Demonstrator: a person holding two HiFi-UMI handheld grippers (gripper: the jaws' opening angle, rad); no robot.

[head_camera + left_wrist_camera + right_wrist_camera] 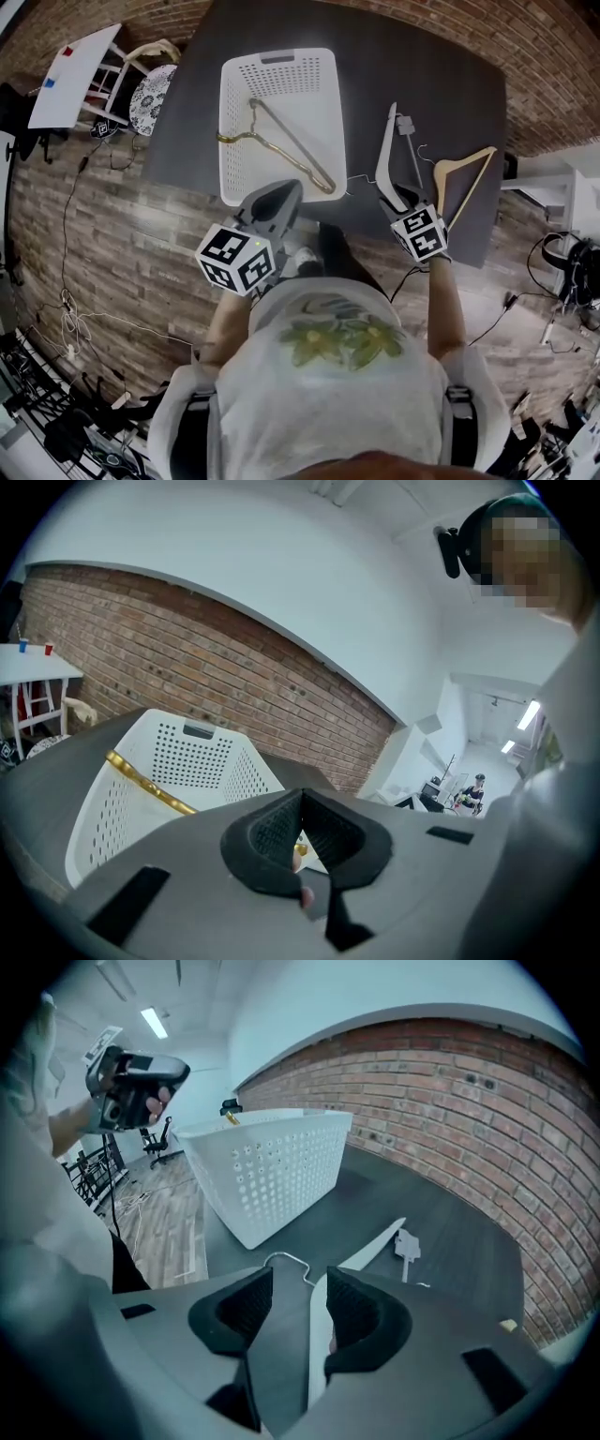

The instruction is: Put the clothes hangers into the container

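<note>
A white perforated basket (281,58) stands on the dark table (450,84) with a gold hanger (281,141) lying in it. My left gripper (286,192) hovers at the basket's near edge, shut with nothing between the pads; in its own view the left gripper (302,793) looks over the basket (187,752) and gold hanger (150,785). My right gripper (397,197) is open around a white hanger (385,150). In its own view the right gripper (298,1275) has the white hanger (375,1241) running between the jaws, close to the right pad. A wooden hanger (464,173) lies right of it.
The basket (272,1166) sits left of the right gripper, with the left gripper (136,1082) held above its near end. A brick wall backs the table. A white side table (70,70) and a patterned chair (150,94) stand at far left. Cables lie on the floor.
</note>
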